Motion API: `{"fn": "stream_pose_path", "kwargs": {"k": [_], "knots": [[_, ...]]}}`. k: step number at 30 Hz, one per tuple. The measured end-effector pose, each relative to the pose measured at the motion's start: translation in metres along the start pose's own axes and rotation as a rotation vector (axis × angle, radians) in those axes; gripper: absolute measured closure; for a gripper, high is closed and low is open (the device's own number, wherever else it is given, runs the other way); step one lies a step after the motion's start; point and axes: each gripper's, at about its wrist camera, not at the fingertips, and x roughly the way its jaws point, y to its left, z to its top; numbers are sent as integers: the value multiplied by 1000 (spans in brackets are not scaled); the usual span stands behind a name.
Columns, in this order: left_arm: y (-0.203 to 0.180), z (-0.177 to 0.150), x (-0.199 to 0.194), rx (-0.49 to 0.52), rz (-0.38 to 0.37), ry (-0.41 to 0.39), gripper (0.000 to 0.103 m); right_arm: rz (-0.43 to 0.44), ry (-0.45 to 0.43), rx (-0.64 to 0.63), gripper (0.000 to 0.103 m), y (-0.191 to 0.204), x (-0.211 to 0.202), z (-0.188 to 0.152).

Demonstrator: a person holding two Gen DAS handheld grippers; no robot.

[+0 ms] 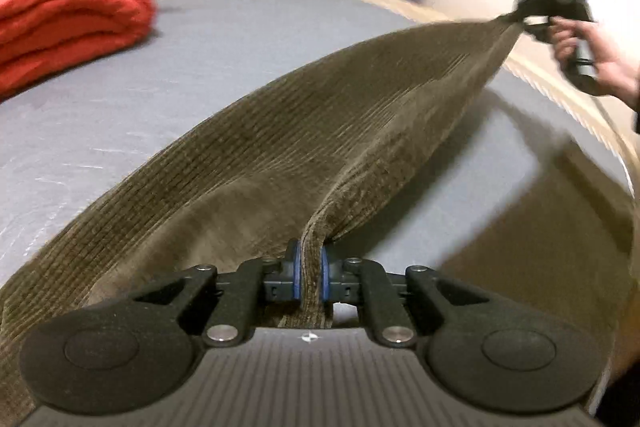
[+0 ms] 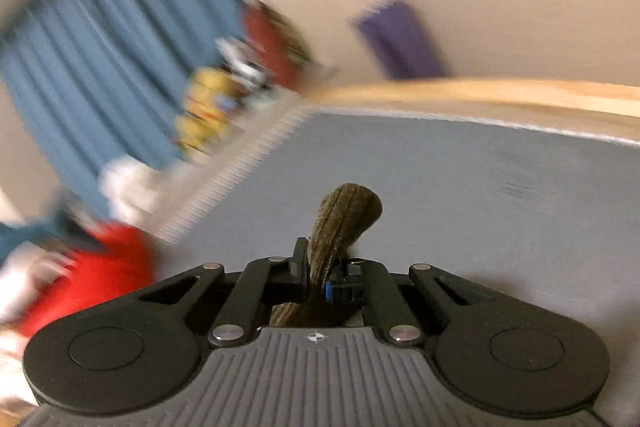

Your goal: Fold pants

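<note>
The left gripper [image 1: 311, 281] is clamped on a fold of the pants [image 1: 280, 147], brown corduroy stretched taut above the grey bed [image 1: 224, 39]. At the far end the right gripper [image 1: 520, 11], held in a hand [image 1: 592, 55], pinches another edge; its own camera shows cloth between the closed jaws. A folded red blanket [image 1: 68, 15] lies beyond. No containers are visible.

Grey bed [image 1: 248, 39] with pale wooden edge, folded red blanket [image 1: 68, 15] on it, brown corduroy pants [image 1: 280, 131] partly resting there
</note>
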Motion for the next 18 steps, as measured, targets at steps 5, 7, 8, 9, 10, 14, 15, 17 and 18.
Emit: {"fn": "stream_pose_path", "kwargs": {"k": [5, 7, 8, 9, 10, 14, 15, 17, 18], "knots": [[-12, -21, 16, 115, -28, 140, 93, -275, 236, 53, 96, -89, 17, -78], [-13, -23, 17, 128, -17, 149, 93, -279, 232, 60, 96, -98, 12, -93], [-13, -21, 17, 120, -20, 148, 91, -267, 211, 49, 96, -95, 8, -94], [-12, -20, 19, 112, -24, 152, 89, -256, 193, 42, 96, -93, 6, -92], [-13, -22, 20, 107, -32, 161, 83, -258, 188, 37, 95, -92, 5, -90], [-4, -21, 3, 18, -83, 121, 64, -379, 228, 20, 79, -88, 4, -83], [2, -18, -7, -22, -92, 91, 63, -415, 199, -5, 77, -82, -4, -81], [19, -15, -30, -90, -98, 12, 56, -415, 130, -40, 67, -70, -20, -74], [29, -15, -44, -117, -83, -29, 56, -401, 105, -59, 65, -63, -29, -74]]}}
